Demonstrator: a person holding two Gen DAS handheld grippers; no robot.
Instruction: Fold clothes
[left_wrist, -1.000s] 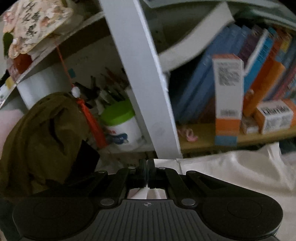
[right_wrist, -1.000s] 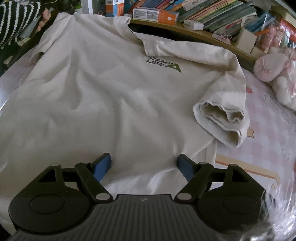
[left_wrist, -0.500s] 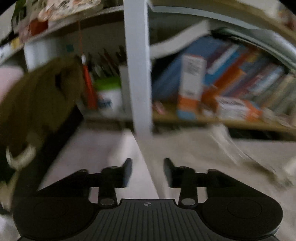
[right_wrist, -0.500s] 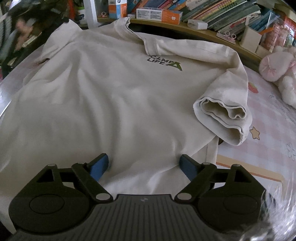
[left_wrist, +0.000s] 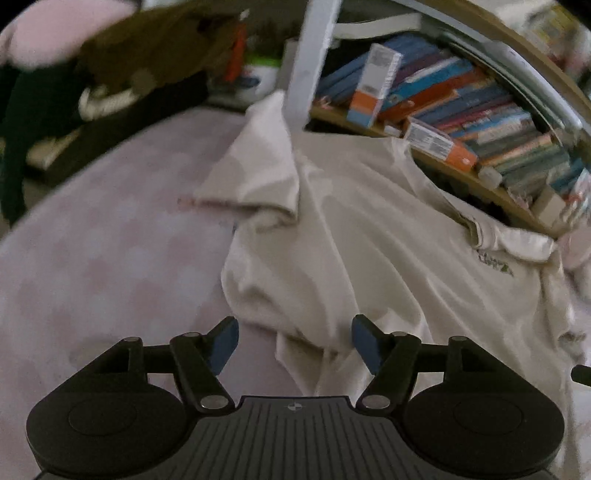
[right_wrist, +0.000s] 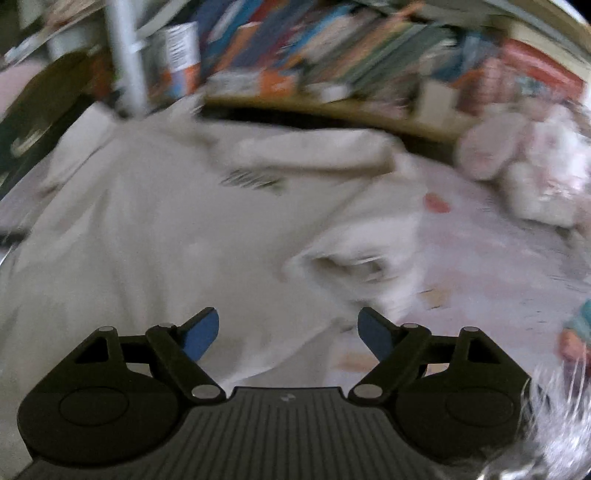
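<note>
A cream T-shirt (left_wrist: 369, 258) lies spread out, chest side up, on a surface (left_wrist: 110, 258) covered with a pale pink checked cloth. A small dark logo (left_wrist: 495, 263) sits on the chest, ahead and to the right of the left gripper (left_wrist: 291, 341).

The left gripper's fingers (left_wrist: 223, 341) have just been opening and now stand well apart, holding nothing. The shirt's side edge lies in the gap between them, rumpled, with neither blue pad pressing on it. One short sleeve (left_wrist: 255, 184) lies flat on the cloth ahead of the left finger.

The right gripper (right_wrist: 288, 332) also has its fingers (right_wrist: 199, 332) spread wide and holds nothing. This view is blurred. The shirt's body lies beneath and ahead of its left finger, and the other sleeve (right_wrist: 354, 266), its open cuff facing the camera, lies just ahead of the right finger.

Beyond the shirt, far ahead of both sets of fingers, a wooden shelf (left_wrist: 461, 170) holds a row of books (left_wrist: 480, 110) and boxes. A pink soft toy (right_wrist: 517, 166) lies on the cloth, ahead and to the right of the right gripper. A brown garment (left_wrist: 155, 55) lies in a heap far ahead and left of the left gripper.
</note>
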